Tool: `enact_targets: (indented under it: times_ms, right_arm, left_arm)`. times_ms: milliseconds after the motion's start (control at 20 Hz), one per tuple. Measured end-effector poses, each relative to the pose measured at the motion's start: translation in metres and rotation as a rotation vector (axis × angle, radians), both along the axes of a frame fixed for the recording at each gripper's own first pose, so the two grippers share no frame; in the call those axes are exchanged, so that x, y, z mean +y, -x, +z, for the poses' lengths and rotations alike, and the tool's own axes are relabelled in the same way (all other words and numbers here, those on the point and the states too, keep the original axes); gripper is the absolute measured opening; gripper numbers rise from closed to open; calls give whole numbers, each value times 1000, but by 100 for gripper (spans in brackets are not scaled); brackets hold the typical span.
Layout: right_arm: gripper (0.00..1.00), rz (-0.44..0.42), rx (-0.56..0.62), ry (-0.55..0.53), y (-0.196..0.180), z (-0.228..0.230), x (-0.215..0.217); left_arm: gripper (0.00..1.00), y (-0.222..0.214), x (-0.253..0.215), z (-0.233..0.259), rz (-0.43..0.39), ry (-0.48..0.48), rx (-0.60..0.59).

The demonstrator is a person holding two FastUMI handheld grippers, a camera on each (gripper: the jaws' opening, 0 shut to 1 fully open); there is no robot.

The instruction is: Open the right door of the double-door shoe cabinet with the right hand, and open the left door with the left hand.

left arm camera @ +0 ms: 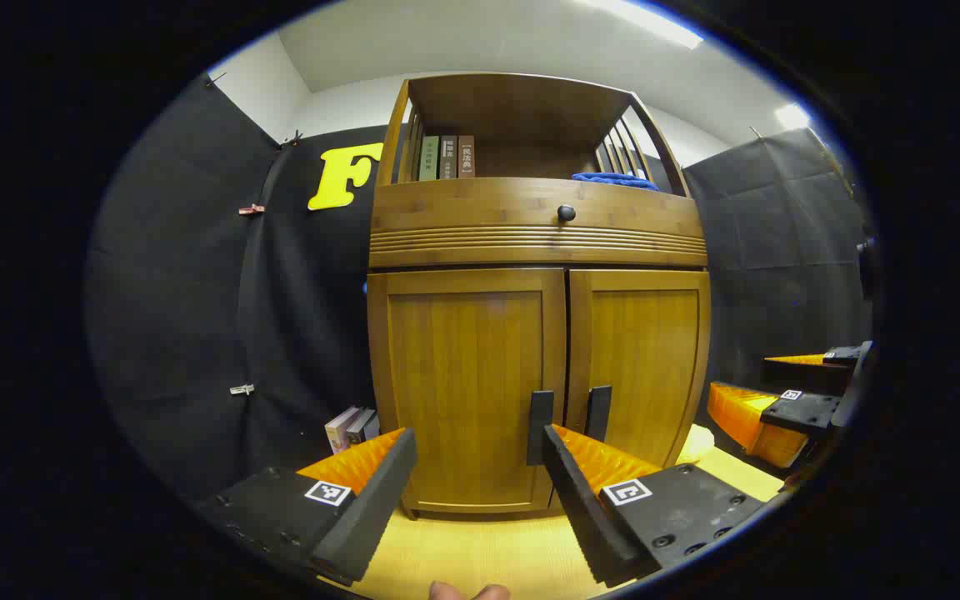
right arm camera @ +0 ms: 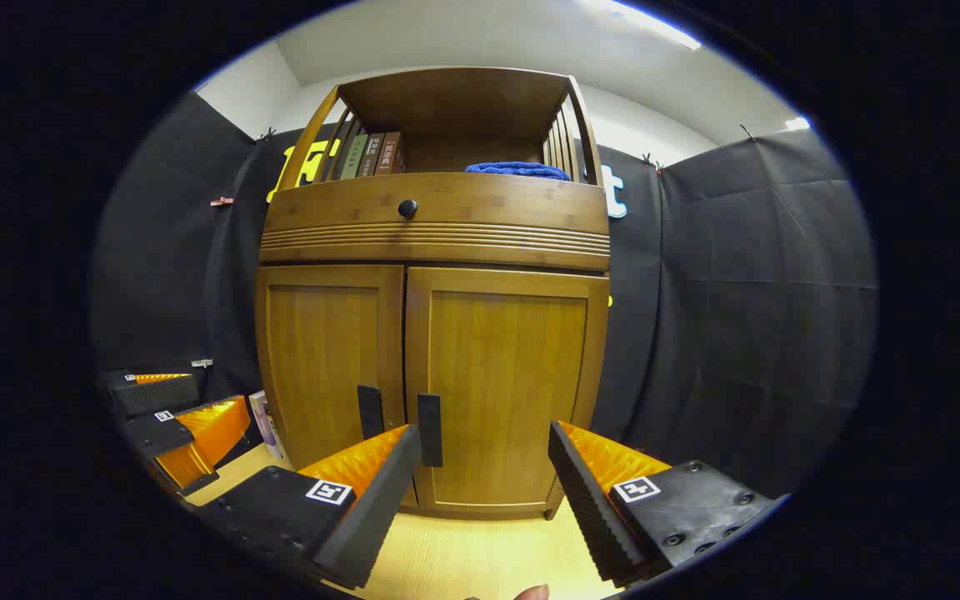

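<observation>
Currently, left gripper: jaws spread wide, holding nothing, short of the left door.
Left door: shut, its dark handle just above the left gripper's right finger.
Right door: shut, its handle beside the centre seam.
Right gripper: jaws spread wide, gripping nothing, facing the right door.
Shoe cabinet: stands on the pale surface, books and blue cloth on its top shelf.

Each tool is showing ridged fingers, dark screwed plates and square black-and-white tags; the right tool is looking identical.
</observation>
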State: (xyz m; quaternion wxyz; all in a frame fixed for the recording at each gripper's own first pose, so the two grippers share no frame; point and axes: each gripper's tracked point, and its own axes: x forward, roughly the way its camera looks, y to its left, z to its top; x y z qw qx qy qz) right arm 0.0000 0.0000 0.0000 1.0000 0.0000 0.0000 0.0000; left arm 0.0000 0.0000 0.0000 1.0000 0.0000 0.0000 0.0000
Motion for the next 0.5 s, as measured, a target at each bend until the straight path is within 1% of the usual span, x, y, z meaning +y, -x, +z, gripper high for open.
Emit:
enact_targets:
  times_ms: [50,100,250,300,350,400,450,500]
  right_arm:
    - [98,0,-1,1,1,1,0]
    - [98,1,-1,2,2,0,0]
    - [97,2,3,1,4,-1,0]
    - [98,2,4,0,4,-2,0]
    - [97,1,4,-1,5,-2,0]
    - [98,2,5,-4,5,-2,-1]
    - [98,2,4,-6,6,-2,-1]
    - [98,1,3,-8,7,-2,-1]
  left_arm:
    - [96,1,0,0,1,-2,1]
    - [94,1,-1,0,1,-4,2]
    - [96,2,-1,0,0,-1,8]
    - [94,3,-1,1,0,0,9]
    - [94,4,-1,1,-1,-1,10]
    - [96,4,0,2,0,-3,11]
    - [94,5,-1,1,0,-4,11]
    - [94,5,-1,2,1,-4,10]
